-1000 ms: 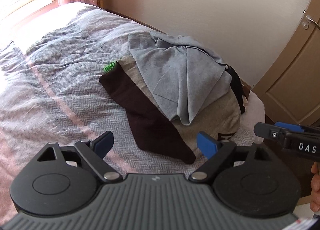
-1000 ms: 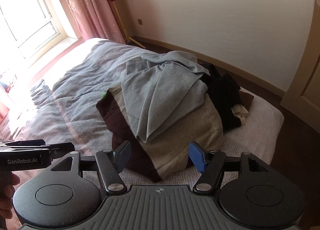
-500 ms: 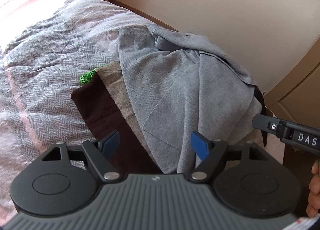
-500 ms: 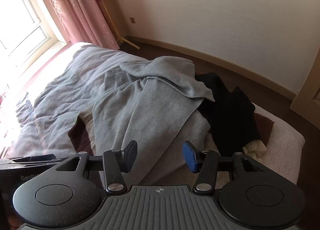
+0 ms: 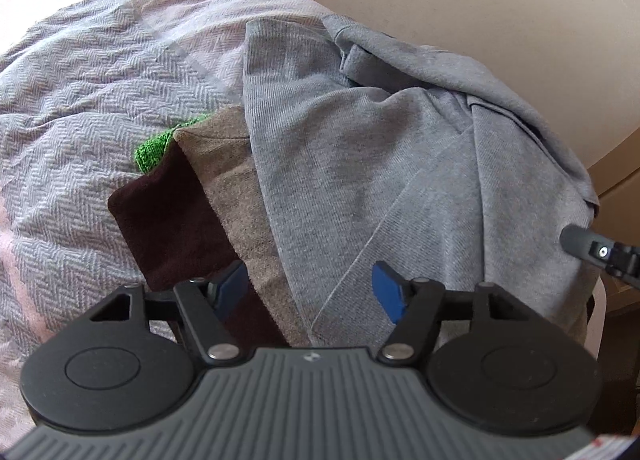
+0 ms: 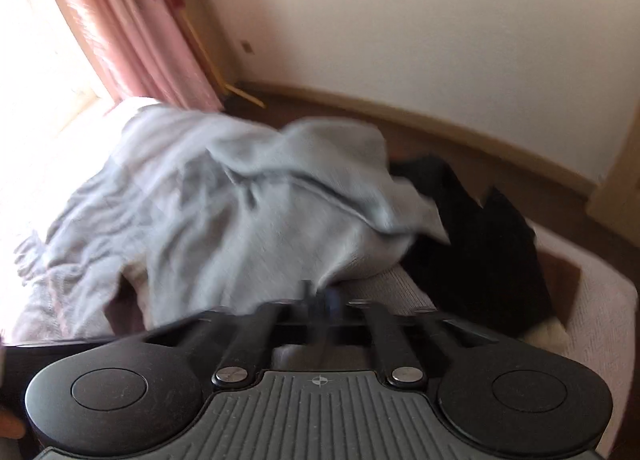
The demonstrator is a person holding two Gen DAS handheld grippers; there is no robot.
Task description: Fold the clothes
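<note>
In the left wrist view a grey garment (image 5: 360, 163) fills the centre and right of the frame, crumpled on top of a pile of clothes on a bed covered with a grey herringbone bedspread (image 5: 80, 107). Under the grey garment's left edge lie a beige-brown cloth (image 5: 236, 171) and, further left, a dark brown cloth (image 5: 168, 215); a scrap of green fabric (image 5: 154, 149) shows at their upper corner.

The left gripper (image 5: 310, 292) sits low in the frame above the grey garment's lower edge. Its jaws are closing, the blue pads standing apart with the garment's hem and the beige-brown cloth seen between them, and the pads are not pressing on any fabric. At the right edge of the frame the dark tip of the right gripper (image 5: 600, 252) reaches in against the grey garment.

The right wrist view is motion-blurred. There the right gripper's jaws are drawn fully together at lower centre, right at the grey garment's near edge; whether fabric is pinched between them cannot be told. A black garment (image 6: 480, 244) lies to the right of the grey one, and a pink curtain (image 6: 132, 27) hangs at upper left.
</note>
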